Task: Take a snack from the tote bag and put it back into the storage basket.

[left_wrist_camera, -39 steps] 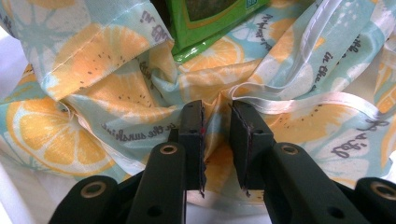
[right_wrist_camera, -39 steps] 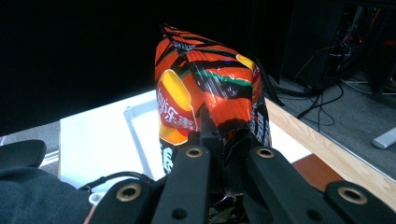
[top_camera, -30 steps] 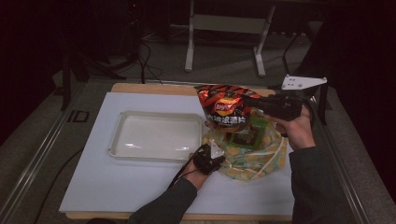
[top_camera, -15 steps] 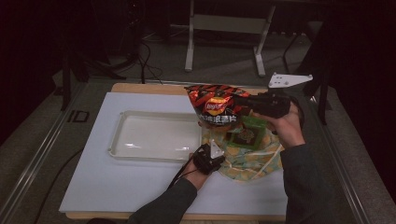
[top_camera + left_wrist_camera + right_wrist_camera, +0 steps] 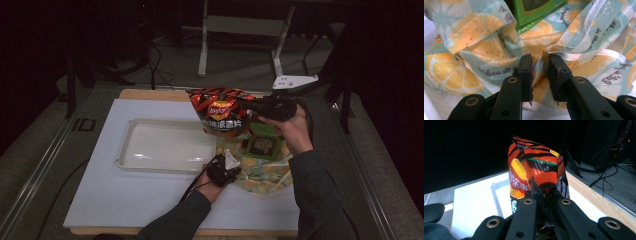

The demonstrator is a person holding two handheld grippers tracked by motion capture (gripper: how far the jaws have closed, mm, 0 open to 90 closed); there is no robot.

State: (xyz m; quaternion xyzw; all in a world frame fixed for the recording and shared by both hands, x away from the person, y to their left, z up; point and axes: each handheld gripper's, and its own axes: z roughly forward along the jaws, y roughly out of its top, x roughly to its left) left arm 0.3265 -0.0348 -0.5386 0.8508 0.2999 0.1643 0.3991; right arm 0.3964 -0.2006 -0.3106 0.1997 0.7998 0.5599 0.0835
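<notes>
Gripping: right gripper (image 5: 543, 191) has its jaws clamped tight on the lower edge of the chip bag (image 5: 536, 167), foil pinched between the pads.
Pinching: left gripper (image 5: 539, 72) has its jaws partly open, a narrow gap between them with a fold of the tote (image 5: 481, 40) in it; whether the pads press on the cloth I cannot tell.
Chip bag: red, orange and black, held in the air, clear of the tote and up beside its far left edge in the high view (image 5: 222, 112); part of it hangs over the tray's right end.
Right hand (image 5: 292, 132): above the tote's far right part, gripper pointing left at the chip bag.
Left hand (image 5: 220, 172): at the tote's near left edge, gripper low on the cloth.
Tote: light blue cloth with orange slices and white ribbon handles, crumpled flat on the board (image 5: 100, 200), just right of the tray.
Green box (image 5: 262, 147): lies on the tote's middle, near the left gripper's tips and beyond them.
Tray (image 5: 165, 165): clear, shallow, just left of the tote.
Board: white, under the tote and tray.
</notes>
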